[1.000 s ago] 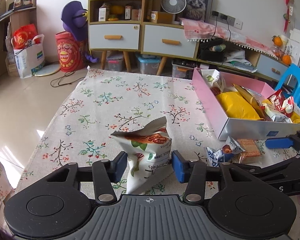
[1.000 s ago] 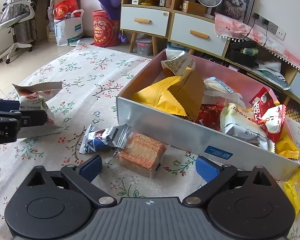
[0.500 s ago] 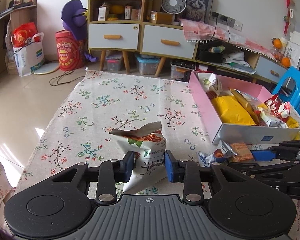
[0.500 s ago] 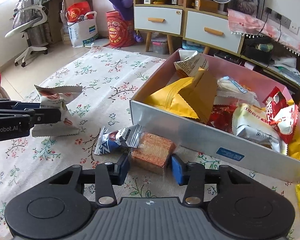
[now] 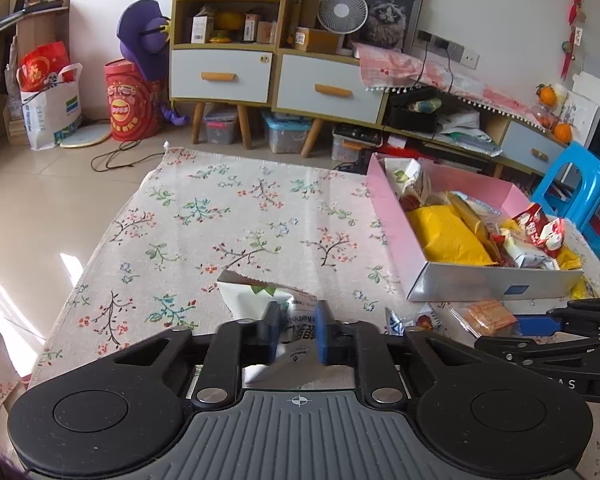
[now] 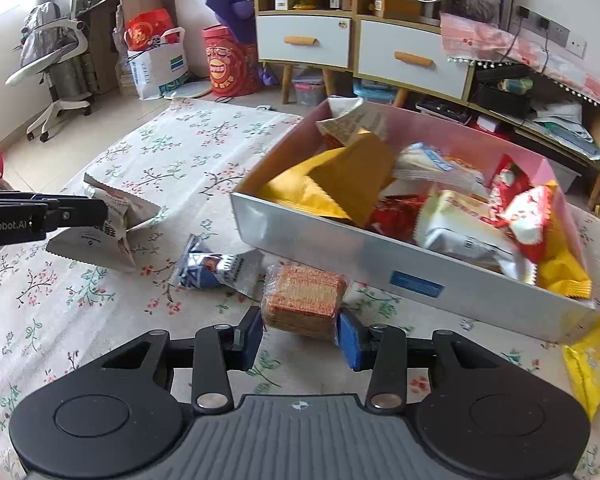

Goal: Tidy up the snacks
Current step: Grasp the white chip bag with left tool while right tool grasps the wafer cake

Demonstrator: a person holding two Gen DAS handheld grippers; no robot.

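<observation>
My left claw (image 5: 297, 333) pinches the white snack bag (image 5: 256, 298) just above the floral worktop (image 5: 220, 220). My right claw (image 6: 300, 330) is closing on the cracker pack (image 6: 304, 294), beside the snack box (image 6: 340, 254).

The cracker pack (image 6: 303, 300) lies before the box (image 6: 340, 252), the wrapped bar (image 6: 216, 268) to its left.

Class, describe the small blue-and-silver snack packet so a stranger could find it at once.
Start at the big snack box on the floral tablecloth. Outside its silver front wall lies the blue-and-silver packet, left of an orange cracker pack. It alone is blue and ungripped.
</observation>
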